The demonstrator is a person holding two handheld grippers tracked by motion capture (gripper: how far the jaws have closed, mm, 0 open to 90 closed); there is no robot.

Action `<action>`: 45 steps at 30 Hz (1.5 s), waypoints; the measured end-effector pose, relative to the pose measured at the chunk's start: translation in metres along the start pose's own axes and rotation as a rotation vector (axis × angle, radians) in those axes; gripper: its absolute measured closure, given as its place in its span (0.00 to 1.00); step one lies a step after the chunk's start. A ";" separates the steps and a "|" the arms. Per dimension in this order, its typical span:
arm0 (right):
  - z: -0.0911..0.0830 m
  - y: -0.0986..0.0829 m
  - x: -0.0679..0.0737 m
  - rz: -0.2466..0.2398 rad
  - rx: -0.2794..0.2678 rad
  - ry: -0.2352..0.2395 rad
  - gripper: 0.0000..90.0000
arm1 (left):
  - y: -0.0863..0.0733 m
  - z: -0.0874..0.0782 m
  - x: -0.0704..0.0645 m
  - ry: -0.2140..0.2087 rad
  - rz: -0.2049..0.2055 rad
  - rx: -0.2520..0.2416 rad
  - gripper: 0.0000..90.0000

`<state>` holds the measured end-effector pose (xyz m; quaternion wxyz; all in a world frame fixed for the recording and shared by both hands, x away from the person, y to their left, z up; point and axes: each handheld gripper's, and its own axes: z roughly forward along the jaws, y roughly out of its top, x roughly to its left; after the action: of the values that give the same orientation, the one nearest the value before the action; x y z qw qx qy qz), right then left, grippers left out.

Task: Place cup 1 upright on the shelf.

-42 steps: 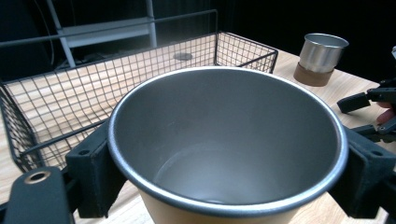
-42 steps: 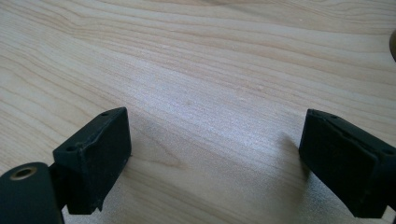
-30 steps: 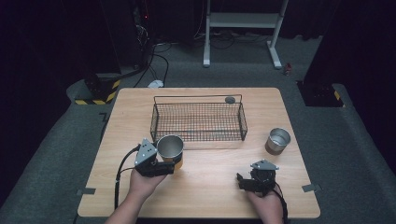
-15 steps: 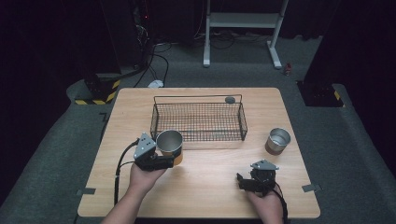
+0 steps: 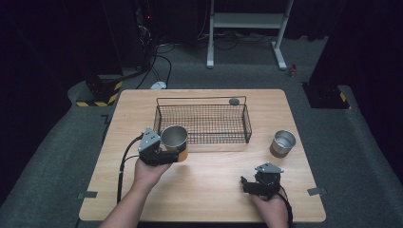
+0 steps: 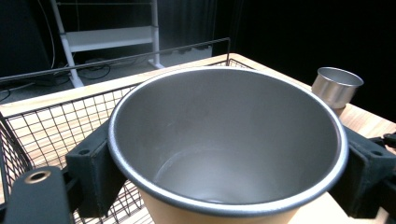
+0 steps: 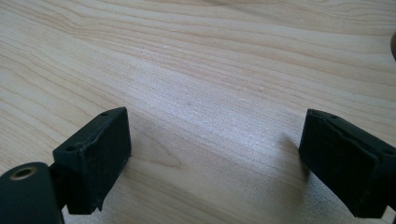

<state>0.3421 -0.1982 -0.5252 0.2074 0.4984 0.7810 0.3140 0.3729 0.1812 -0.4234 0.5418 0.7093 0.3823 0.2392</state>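
Steel cup [image 5: 174, 138] with tan outer wall, upright, pinched at both sides by the left gripper [image 5: 172, 156], jaws pressed to its wall; cup sits at near-left corner of the wire basket [image 5: 203, 124]. Second steel cup [image 5: 283, 143] stands right of basket. Right gripper [image 5: 244, 184] near right, jaws spread wide over bare table [image 5: 209, 190], holding nothing

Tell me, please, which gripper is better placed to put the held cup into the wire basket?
Left: the left gripper already clamps the cup right beside the basket. The right gripper sits open, farther away.
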 end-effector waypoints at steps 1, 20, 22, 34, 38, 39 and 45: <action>0.000 0.000 0.000 0.000 0.000 0.000 0.10 | 0.000 0.000 0.000 0.000 0.000 0.000 0.15; 0.000 0.000 0.000 0.000 0.000 0.000 0.10 | 0.018 0.017 0.007 0.053 0.000 -0.004 0.15; 0.000 0.000 0.000 0.000 0.000 0.000 0.10 | 0.021 0.020 0.008 0.055 0.001 -0.010 0.15; 0.000 0.000 0.000 0.000 0.000 0.000 0.10 | 0.035 0.033 0.012 0.079 0.011 -0.002 0.15; 0.000 0.000 0.000 0.000 0.000 0.000 0.10 | 0.039 0.037 0.011 0.084 0.017 -0.004 0.15; 0.000 0.000 0.000 0.000 0.000 0.000 0.10 | 0.040 0.037 0.012 0.084 0.016 -0.007 0.15; 0.000 0.000 0.000 -0.001 0.000 -0.001 0.10 | 0.047 0.044 0.014 0.098 0.022 -0.007 0.15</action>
<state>0.3420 -0.1982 -0.5252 0.2078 0.4981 0.7811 0.3139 0.4281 0.1609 -0.3926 0.5221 0.6990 0.3998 0.2810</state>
